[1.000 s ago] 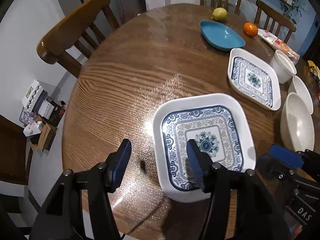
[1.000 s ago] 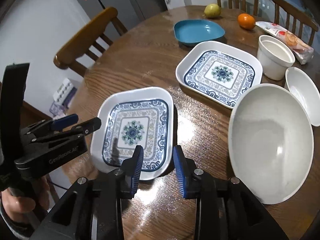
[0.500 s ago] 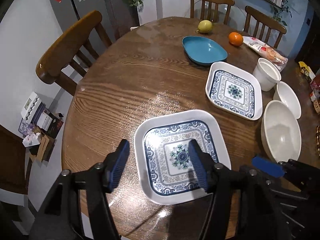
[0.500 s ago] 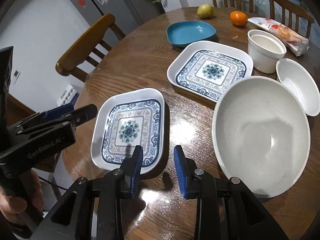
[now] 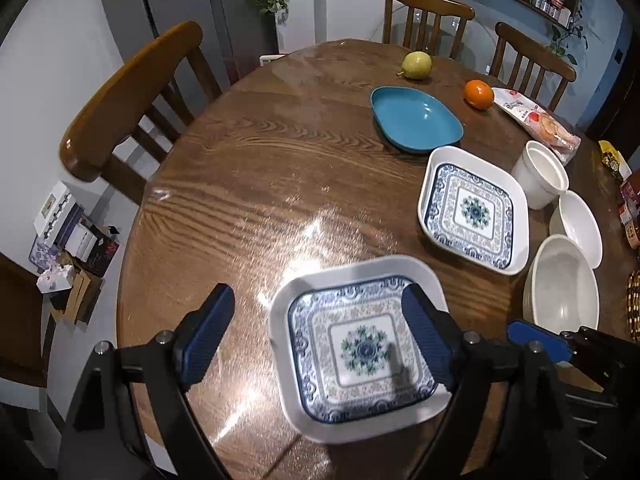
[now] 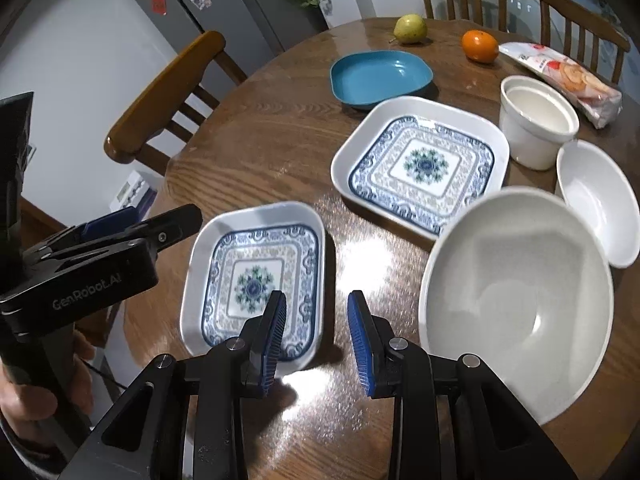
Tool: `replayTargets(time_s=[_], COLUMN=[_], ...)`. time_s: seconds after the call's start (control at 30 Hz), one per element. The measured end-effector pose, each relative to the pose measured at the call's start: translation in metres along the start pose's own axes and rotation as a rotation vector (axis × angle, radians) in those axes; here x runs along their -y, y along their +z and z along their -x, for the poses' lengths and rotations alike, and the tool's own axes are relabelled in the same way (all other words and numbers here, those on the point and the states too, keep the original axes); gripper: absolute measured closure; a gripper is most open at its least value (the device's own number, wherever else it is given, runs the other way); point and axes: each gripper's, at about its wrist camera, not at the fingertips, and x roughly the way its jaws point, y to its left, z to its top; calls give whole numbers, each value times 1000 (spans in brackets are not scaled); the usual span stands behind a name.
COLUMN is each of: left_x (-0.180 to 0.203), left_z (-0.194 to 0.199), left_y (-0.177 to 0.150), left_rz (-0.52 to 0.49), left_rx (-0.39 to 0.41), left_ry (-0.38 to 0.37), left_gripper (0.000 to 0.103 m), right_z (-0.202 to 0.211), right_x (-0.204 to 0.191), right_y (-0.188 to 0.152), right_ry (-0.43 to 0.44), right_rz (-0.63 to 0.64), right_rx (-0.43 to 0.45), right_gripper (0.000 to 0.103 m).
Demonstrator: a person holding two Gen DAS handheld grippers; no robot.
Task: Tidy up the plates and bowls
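We count two square white plates with blue floral patterns (image 6: pixel 256 280) (image 6: pixel 420 166), one teal dish (image 6: pixel 380 74), two white bowls (image 6: pixel 516 296) (image 6: pixel 596 196), one white cup (image 6: pixel 536 120), one pear (image 6: pixel 410 28), one orange (image 6: pixel 479 46), one snack packet (image 6: pixel 564 76).

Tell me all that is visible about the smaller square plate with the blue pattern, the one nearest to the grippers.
The smaller square plate is white with rounded corners, a raised plain rim and a blue ornamental border around a green-blue flower medallion. It looks glossy, like ceramic or melamine. It lies flat and empty on the wooden table, near its edge, apart from the other dishes. The left hand-held gripper is above it with jaws wide, having just been opening; nothing visibly touches the plate.
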Motion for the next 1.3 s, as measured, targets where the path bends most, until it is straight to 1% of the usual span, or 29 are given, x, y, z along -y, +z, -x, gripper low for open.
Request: replayTargets(time_s=[0.2, 0.33, 0.43, 0.53, 0.77, 0.87, 1.1, 1.3], left_x=[7, 20, 34, 48, 69, 77, 87, 87], left_z=[-12, -23, -32, -47, -83, -97, -115, -125], left_y=[24, 39, 50, 60, 72, 73, 76, 76], left_rz=[-24, -57, -103, -148, -213, -238, -277, -276], left_rx=[-1, -15, -19, -35, -98, -128, -172, -195], left_ry=[-29, -63, -81, -87, -81, -78, -69, -51], left_gripper=[18, 18, 18, 18, 18, 18, 18, 18], right_z=[13, 19, 19, 10, -19, -32, -44, -51], right_x=[10, 24, 39, 55, 77, 85, 97, 100], right_y=[29, 53, 70, 86, 103, 104, 100, 101], right_ry=[-29, -81, -122, -163, -240, -243, -297, -337], right_rz=[-18, -46, -72, -103, -137, -158, -174, -163], right_rx=[44, 63, 65, 41, -42, -87, -150, -205], right_gripper=[71, 71, 71, 71, 71, 71, 71, 71])
